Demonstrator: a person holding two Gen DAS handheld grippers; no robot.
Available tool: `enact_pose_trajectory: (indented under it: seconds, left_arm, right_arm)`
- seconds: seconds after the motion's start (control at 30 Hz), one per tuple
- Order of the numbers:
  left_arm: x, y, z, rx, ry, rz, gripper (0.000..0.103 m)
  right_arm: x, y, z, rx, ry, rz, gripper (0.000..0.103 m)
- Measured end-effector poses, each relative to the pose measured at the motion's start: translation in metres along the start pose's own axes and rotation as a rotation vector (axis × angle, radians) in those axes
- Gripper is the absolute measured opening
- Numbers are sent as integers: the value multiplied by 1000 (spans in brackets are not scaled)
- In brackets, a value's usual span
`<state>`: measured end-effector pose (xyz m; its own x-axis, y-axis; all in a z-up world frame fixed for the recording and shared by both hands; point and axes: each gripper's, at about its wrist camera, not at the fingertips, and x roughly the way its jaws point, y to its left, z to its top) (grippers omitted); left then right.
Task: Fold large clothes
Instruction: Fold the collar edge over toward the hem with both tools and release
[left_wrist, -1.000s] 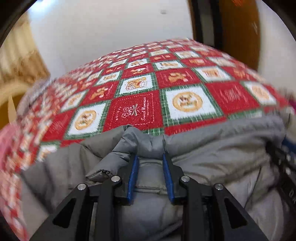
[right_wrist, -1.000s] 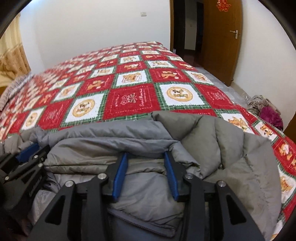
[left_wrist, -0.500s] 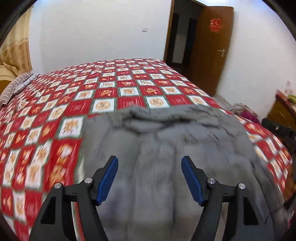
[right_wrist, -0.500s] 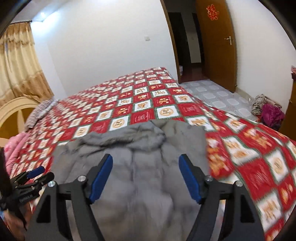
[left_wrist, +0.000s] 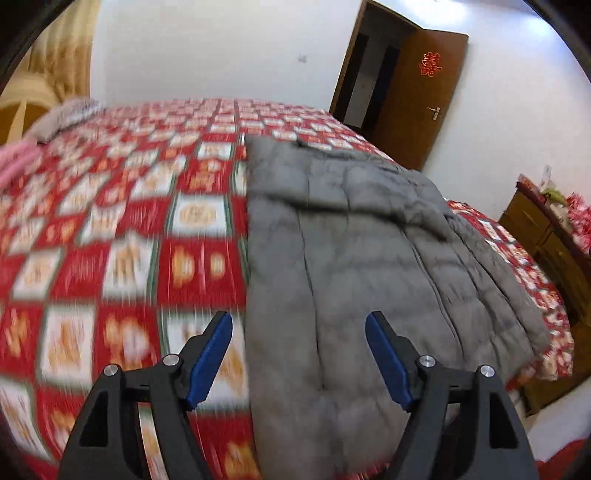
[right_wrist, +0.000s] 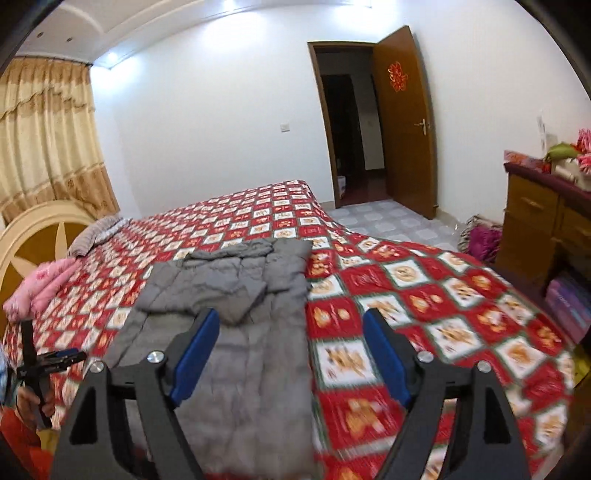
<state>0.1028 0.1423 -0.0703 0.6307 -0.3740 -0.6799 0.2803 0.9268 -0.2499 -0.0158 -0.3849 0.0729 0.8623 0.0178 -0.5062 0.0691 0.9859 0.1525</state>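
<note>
Both grippers let go of the jacket since a sec ago, left gripper & right gripper jaws opening w/ nothing between, raised above it, angled down; jacket flat on bed, near hem cut off, bedspread blurred.

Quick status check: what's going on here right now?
Left tool and right tool opening, both empty. Grey padded coat lies on bed, sleeve folded across. Nothing in the way.
</note>
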Motion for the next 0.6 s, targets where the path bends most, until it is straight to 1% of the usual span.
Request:
enact_pose_trajectory:
  seconds: [0.07, 0.13, 0.2, 0.27, 0.3, 0.4, 0.47, 0.5, 0.57, 0.6]
  left_arm:
    - [-4, 5, -17, -26, 19, -38, 75]
    - [-4, 8, -31, -48, 32, -37, 75]
    - [-3, 10, -38, -66, 47, -38, 75]
    - [0, 10, -43, -81, 57, -58, 75]
    - [2, 9, -44, -83, 61, -67, 75]
    - [6, 7, -51, -69, 76, -72, 75]
    - [15, 8, -57, -66, 108, -65, 75]
    - [21, 8, -59, -70, 127, -66, 75]
    - [31, 9, -67, -85, 167, -72, 75]
    - [35, 10, -70, -92, 184, -82, 75]
  right_arm:
    - [-9, 3, -8, -23, 13, 30, 82]
    - [-6, 6, -23, -42, 42, 44, 90]
    - [13, 10, -42, -63, 99, 23, 91]
    - [37, 13, -61, -59, 167, 14, 91]
    - [51, 12, -70, -47, 202, 10, 89]
    - [81, 8, -90, -31, 264, -22, 80]
    - [96, 7, -100, -21, 302, -37, 80]
    - [99, 7, -107, -17, 325, -30, 80]
    - [112, 11, -120, -30, 398, -13, 78]
    - [118, 14, -125, -43, 430, -8, 75]
